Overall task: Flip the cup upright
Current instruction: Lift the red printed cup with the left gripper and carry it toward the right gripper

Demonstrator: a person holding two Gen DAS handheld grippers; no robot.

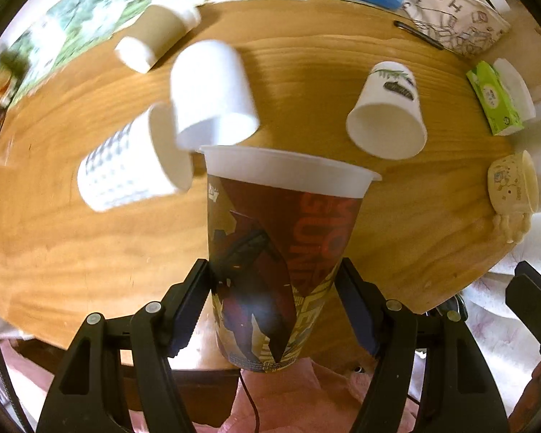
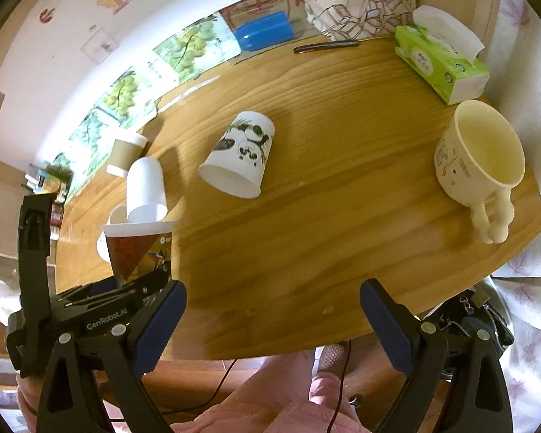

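My left gripper (image 1: 274, 303) is shut on a tall printed red-and-brown paper cup (image 1: 277, 252) with a white rim. It holds the cup off the near table edge, rim pointing away from the camera. The same cup (image 2: 137, 249) and the left gripper (image 2: 104, 299) show at the left of the right wrist view. My right gripper (image 2: 272, 321) is open and empty above the near table edge. A white cup with panda print (image 2: 240, 155) lies on its side mid-table; it also shows in the left wrist view (image 1: 389, 108).
On the wooden table (image 2: 324, 223): a plain white cup (image 1: 212, 93), a patterned white cup (image 1: 133, 169), a brown cup (image 1: 158, 36), a cream mug (image 2: 476, 155), a green tissue box (image 2: 440, 61), a pen (image 2: 324, 46), a blue case (image 2: 265, 30) and a printed bag (image 2: 360, 0).
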